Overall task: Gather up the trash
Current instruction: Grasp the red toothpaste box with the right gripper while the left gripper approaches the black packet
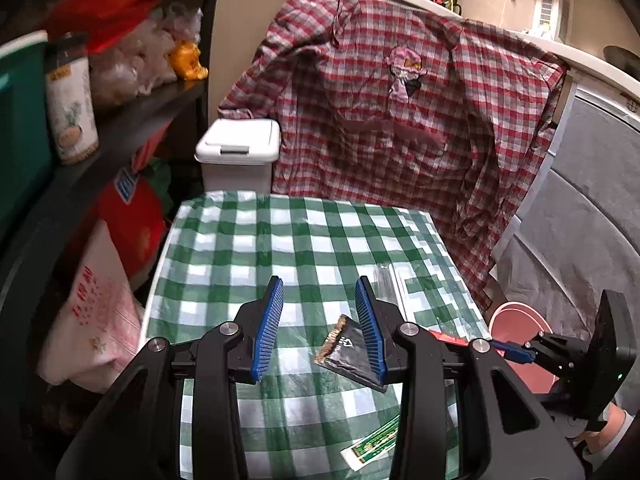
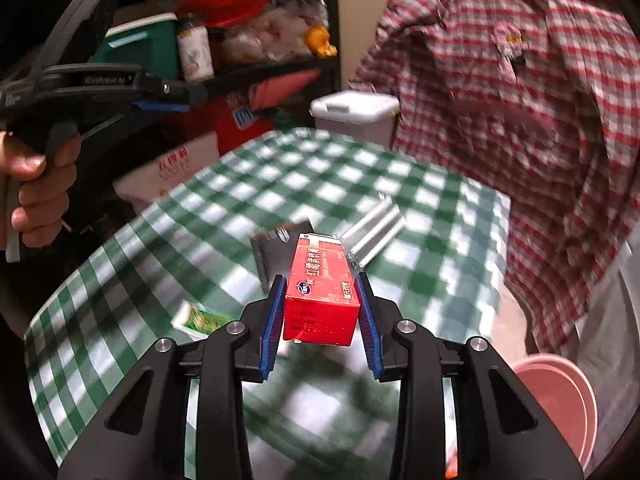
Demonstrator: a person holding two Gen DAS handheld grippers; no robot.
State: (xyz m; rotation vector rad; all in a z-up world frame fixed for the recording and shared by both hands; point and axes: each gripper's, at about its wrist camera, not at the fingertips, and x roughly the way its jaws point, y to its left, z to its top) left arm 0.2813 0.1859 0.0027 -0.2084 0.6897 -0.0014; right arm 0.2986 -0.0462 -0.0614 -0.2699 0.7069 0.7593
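My right gripper (image 2: 321,278) is shut on a red carton (image 2: 326,300), held above the green checked table (image 2: 120,280). The carton's end (image 1: 448,338) also shows at the table's right edge in the left wrist view. My left gripper (image 1: 319,282) hangs open over the table with nothing between its pads. A black sachet (image 1: 348,354) lies on the cloth just by its right finger (image 1: 370,320). A green-and-white wrapper (image 1: 372,446) lies nearer the front edge. A clear plastic sleeve (image 1: 390,280) lies farther right. A white lidded bin (image 1: 238,144) stands behind the table.
A red plaid shirt (image 1: 400,120) hangs behind the table on the right. Dark shelves (image 1: 120,120) packed with bags and boxes close in the left side. A pink basin (image 2: 560,396) sits low beside the table's right edge. A hand (image 2: 36,184) holds the left gripper.
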